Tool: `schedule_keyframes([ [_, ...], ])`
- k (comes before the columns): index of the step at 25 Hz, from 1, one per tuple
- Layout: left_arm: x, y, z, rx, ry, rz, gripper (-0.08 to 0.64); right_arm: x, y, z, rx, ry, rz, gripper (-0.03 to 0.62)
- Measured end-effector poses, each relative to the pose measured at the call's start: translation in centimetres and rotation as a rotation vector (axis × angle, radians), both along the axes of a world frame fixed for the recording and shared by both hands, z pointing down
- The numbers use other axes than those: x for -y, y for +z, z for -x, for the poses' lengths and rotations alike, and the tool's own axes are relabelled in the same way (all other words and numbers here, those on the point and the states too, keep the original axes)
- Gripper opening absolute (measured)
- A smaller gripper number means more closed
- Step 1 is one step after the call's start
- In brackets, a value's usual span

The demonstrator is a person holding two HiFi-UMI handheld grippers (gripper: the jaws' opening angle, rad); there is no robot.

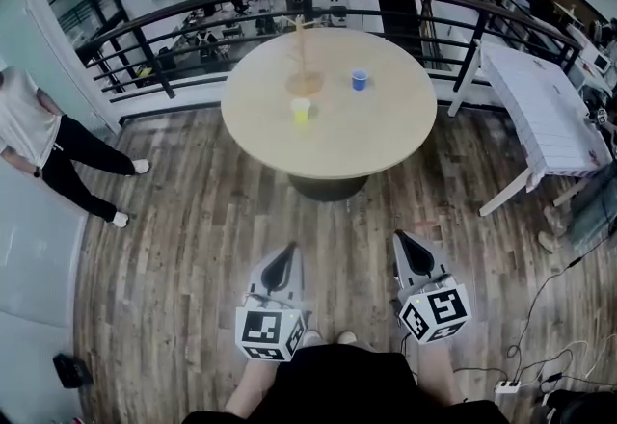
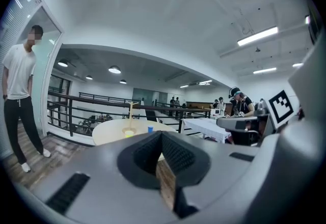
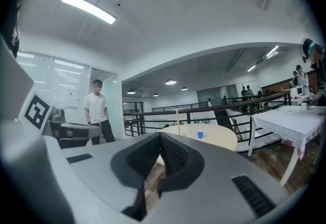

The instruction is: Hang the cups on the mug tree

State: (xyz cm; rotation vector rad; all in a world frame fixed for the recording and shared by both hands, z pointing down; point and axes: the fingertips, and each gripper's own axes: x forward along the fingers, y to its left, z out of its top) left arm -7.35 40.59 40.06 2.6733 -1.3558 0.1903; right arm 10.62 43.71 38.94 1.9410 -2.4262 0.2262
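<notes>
A round beige table (image 1: 386, 138) stands ahead on the wooden floor. On it are a wooden mug tree (image 1: 306, 51), a blue cup (image 1: 359, 79) to the tree's right and a yellow cup (image 1: 301, 110) in front of it. My left gripper (image 1: 288, 249) and right gripper (image 1: 399, 237) are held side by side close to my body, well short of the table, both shut and empty. In the left gripper view the left gripper (image 2: 162, 135) points level at the table, with the yellow cup (image 2: 129, 133) and blue cup (image 2: 150, 129) small beyond it. The right gripper (image 3: 161, 135) faces the blue cup (image 3: 200, 134) and mug tree (image 3: 178, 118).
A person (image 1: 39, 138) in a white shirt stands on the left by a glass wall. A white folding table (image 1: 545, 109) is at the right. A dark railing (image 1: 193, 27) curves behind the round table. Cables and a power strip (image 1: 506, 388) lie at lower right.
</notes>
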Motion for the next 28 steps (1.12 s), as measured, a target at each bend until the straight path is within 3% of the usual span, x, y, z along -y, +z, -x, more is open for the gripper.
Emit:
schedule_keyframes([
  [5, 0.0, 0.2, -0.6, 0.003, -0.003, 0.012, 0.002, 0.3, 0.7, -0.1, -0.045, -0.009, 0.031, 0.008],
  [14, -1.5, 1.4, -1.0, 0.018, -0.017, 0.037, 0.002, -0.6, 2.4, 3.2, 0.058, -0.267, 0.055, 0.009],
  [19, -0.6, 3.3, -1.3, 0.019, -0.036, 0.082, 0.002, 0.2, 3.8, 3.6, 0.09, -0.335, 0.077, 0.011],
  [23, 2.3, 3.9, -2.3, 0.014, -0.032, 0.075, 0.002, 3.0, 4.1, 2.3, 0.106, -0.304, 0.06, 0.011],
  [28, 10.3, 6.1, -2.1, 0.004, -0.068, 0.092, 0.002, 11.0, 7.0, -0.8, 0.053, -0.143, 0.107, 0.011],
])
